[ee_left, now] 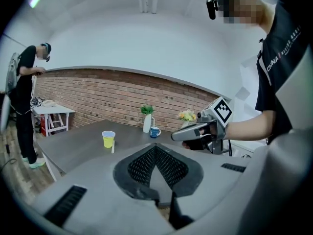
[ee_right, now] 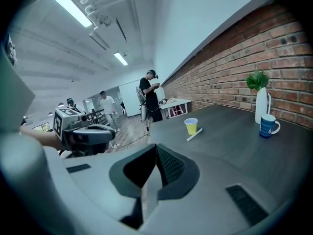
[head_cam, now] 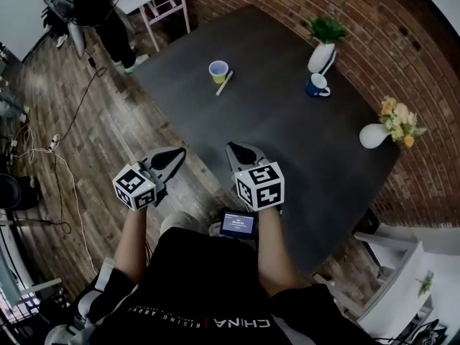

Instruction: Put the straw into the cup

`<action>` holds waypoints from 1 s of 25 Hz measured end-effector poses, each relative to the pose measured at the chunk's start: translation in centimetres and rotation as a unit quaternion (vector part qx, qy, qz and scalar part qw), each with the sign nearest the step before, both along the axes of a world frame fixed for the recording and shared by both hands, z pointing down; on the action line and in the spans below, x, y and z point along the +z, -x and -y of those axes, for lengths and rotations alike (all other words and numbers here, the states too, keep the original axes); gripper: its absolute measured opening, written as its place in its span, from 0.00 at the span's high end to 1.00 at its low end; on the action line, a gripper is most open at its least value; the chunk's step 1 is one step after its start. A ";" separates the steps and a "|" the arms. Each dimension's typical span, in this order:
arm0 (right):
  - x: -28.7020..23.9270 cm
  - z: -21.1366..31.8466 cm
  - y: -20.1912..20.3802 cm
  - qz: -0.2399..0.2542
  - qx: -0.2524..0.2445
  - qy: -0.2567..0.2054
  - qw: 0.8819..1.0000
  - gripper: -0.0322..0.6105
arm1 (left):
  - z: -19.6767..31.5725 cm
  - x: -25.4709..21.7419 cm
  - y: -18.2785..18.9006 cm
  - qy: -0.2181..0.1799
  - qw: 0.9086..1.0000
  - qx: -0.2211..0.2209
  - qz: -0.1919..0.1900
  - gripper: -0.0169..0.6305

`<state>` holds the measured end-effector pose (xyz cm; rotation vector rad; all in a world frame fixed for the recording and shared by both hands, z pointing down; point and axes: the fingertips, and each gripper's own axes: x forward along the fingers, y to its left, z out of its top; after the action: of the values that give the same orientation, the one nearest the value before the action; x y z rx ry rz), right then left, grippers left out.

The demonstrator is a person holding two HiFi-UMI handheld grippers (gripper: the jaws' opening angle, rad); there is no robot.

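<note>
A small yellow cup (head_cam: 218, 71) stands upright on the dark table (head_cam: 273, 135), far from me. A white straw (head_cam: 224, 83) lies flat on the table just beside the cup, on its near right. The same cup (ee_left: 108, 139) and straw (ee_left: 112, 149) show in the left gripper view, and the cup (ee_right: 191, 126) and straw (ee_right: 194, 134) in the right gripper view. My left gripper (head_cam: 180, 152) hangs shut and empty near the table's near edge. My right gripper (head_cam: 231, 149) is over the table's near edge, also shut with nothing in it.
A white vase with a green plant (head_cam: 323, 45) and a blue mug (head_cam: 316, 85) stand at the table's far right, and a vase of flowers (head_cam: 388, 128) at its right edge. A brick wall runs behind. A person (head_cam: 93, 13) stands by a white table at the back left. Cables lie on the floor.
</note>
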<state>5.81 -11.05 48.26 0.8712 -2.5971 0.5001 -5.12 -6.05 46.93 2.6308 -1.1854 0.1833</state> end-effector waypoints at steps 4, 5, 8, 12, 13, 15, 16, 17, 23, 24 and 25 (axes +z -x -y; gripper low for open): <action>1.2 2.2 1.1 -0.009 -0.005 0.009 1.000 0.94 | 1.9 0.6 1.7 0.005 1.000 -0.018 -0.010 0.97; 1.2 2.7 1.6 -0.012 -0.006 0.009 1.000 0.94 | 2.5 0.7 2.2 0.006 1.000 -0.020 -0.013 0.97; 1.6 4.4 2.9 -0.015 -0.002 0.014 1.000 0.94 | 4.1 1.3 3.8 0.012 1.000 -0.018 -0.014 0.97; 2.2 7.8 4.4 -0.009 0.032 0.021 0.999 0.94 | 7.8 1.7 6.0 0.012 1.000 0.002 -0.010 0.97; 2.2 8.7 4.9 -0.008 0.040 0.022 0.999 0.94 | 8.9 1.8 6.7 0.011 1.000 0.007 -0.010 0.97; 2.4 10.3 6.0 -0.014 0.048 0.021 0.999 0.94 | 11.2 2.2 7.9 0.014 1.000 0.017 -0.013 0.97; 2.4 11.1 6.5 -0.021 0.052 0.018 0.998 0.94 | 12.3 2.3 8.3 0.016 0.999 0.026 -0.013 0.97; 2.3 12.0 6.9 -0.025 0.057 0.016 0.998 0.94 | 13.4 2.4 8.4 0.017 0.999 0.038 -0.012 0.97; 0.9 17.4 9.6 -0.045 0.091 -0.004 0.995 0.94 | 18.6 1.9 9.1 0.010 0.993 0.116 -0.001 0.97; 0.8 17.9 10.0 -0.050 0.094 -0.006 0.994 0.94 | 19.2 1.9 9.3 0.011 0.992 0.126 0.000 0.97; 0.9 18.3 10.4 -0.053 0.098 -0.006 0.994 0.94 | 19.8 2.0 9.6 0.013 0.991 0.135 0.000 0.97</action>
<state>-4.58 -29.34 49.14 1.1326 -2.4339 0.4764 -14.76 -25.84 48.94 2.7590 -0.8165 0.2458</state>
